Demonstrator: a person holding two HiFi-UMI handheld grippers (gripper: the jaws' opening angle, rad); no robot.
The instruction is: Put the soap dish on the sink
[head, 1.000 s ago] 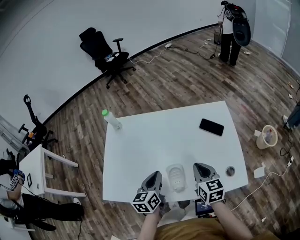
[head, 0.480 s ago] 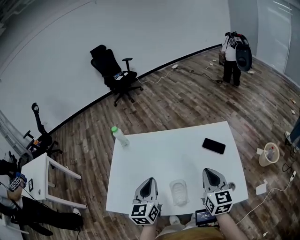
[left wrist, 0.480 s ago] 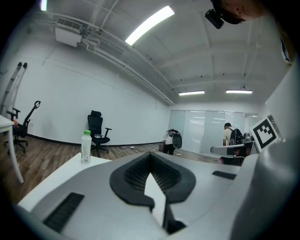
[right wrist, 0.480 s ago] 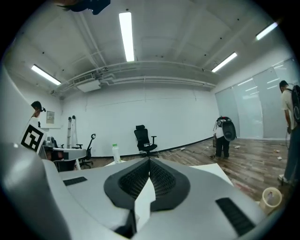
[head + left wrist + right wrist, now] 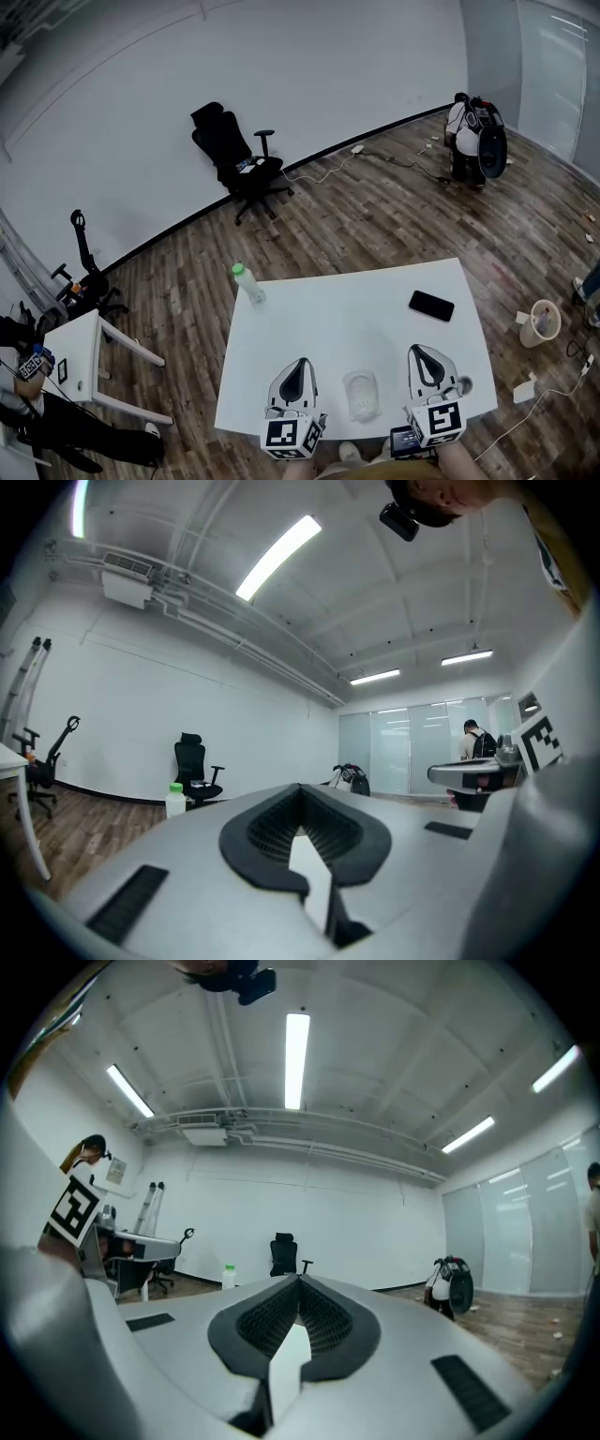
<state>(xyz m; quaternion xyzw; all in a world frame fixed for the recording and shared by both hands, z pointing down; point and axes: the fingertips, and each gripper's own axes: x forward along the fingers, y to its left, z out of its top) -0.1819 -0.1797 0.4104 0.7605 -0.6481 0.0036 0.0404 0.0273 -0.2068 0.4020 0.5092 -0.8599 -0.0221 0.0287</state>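
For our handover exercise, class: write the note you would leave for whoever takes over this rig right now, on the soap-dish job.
Left gripper: shut, empty, at the table's near edge.
Right gripper: shut, empty, level with it.
Soap dish: on the table between the two grippers, untouched.
Sink: none in view.
Done: nothing yet.
Left: grasp the dish, find the sink, set the dish on it.

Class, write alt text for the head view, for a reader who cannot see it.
From above, the left gripper and right gripper, jaws shut, flank a clear soap dish near the front edge of a white table. A black phone and a green-capped bottle sit farther back.
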